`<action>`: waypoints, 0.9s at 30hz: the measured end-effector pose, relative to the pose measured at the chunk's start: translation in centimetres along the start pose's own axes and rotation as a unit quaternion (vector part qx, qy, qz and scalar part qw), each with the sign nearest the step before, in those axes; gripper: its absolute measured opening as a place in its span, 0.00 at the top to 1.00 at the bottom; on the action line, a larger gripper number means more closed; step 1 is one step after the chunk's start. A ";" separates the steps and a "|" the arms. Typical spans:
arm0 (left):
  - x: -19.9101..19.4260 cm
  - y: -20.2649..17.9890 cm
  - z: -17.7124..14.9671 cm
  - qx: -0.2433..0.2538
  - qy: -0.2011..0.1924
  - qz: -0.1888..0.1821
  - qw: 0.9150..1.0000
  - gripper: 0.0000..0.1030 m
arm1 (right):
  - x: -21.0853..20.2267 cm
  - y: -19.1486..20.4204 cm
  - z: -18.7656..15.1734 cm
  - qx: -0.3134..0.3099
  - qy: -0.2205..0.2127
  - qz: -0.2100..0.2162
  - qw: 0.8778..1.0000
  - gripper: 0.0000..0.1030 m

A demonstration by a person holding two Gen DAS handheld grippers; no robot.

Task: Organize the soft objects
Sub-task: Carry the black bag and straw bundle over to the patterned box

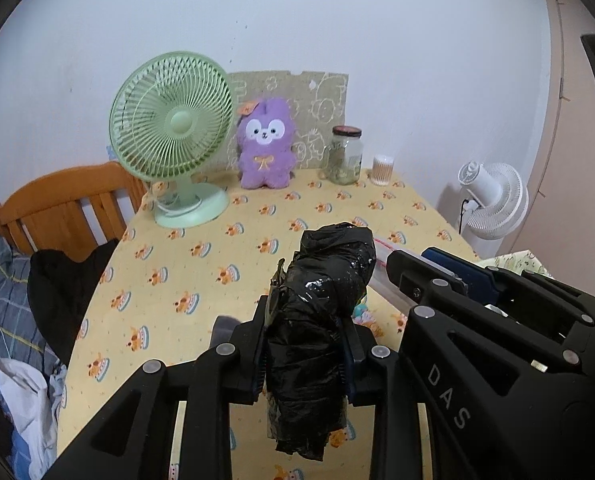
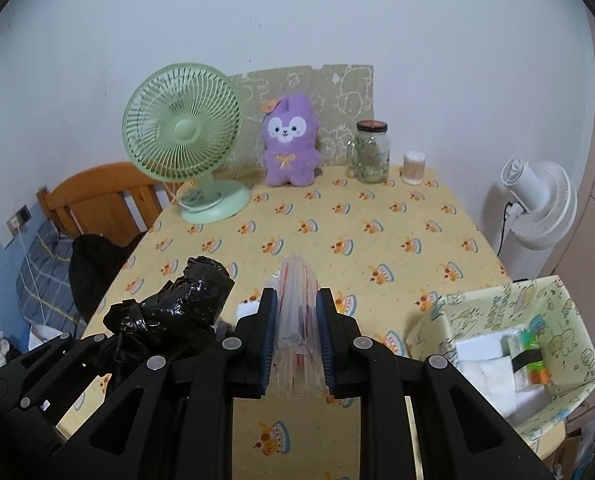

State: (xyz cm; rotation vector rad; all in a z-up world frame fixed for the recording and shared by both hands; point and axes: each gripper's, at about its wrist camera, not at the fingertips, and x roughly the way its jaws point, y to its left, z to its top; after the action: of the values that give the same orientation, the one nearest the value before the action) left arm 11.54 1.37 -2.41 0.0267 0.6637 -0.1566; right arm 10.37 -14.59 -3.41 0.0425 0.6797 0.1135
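My left gripper [image 1: 305, 344] is shut on a crumpled black plastic bag roll [image 1: 325, 308] and holds it above the yellow tablecloth [image 1: 201, 216]; the roll also shows in the right wrist view [image 2: 177, 304]. My right gripper [image 2: 296, 320] is shut on a clear plastic packet with red markings [image 2: 297, 320], held above the table. A purple plush bunny [image 1: 265, 148] sits upright at the back of the table, also in the right wrist view [image 2: 291, 142]. A patterned fabric bin [image 2: 509, 344] stands at the right with white items inside.
A green desk fan [image 2: 185, 136] stands at the back left. A glass jar [image 2: 371, 152] and a cotton swab tub [image 2: 413, 168] stand at the back right. A wooden chair [image 1: 69, 204] and bedding lie left. A white floor fan [image 2: 537, 204] stands right.
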 end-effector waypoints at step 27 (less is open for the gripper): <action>-0.4 -7.3 2.3 0.037 -0.025 -0.040 0.998 0.71 | -3.7 -6.9 1.3 0.029 -0.042 -0.048 0.998 0.78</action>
State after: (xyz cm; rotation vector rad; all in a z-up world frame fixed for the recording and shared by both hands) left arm 11.53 -5.96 -0.16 0.0671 0.6084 -0.2582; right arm 8.96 -21.91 -0.60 0.0693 0.5988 0.0004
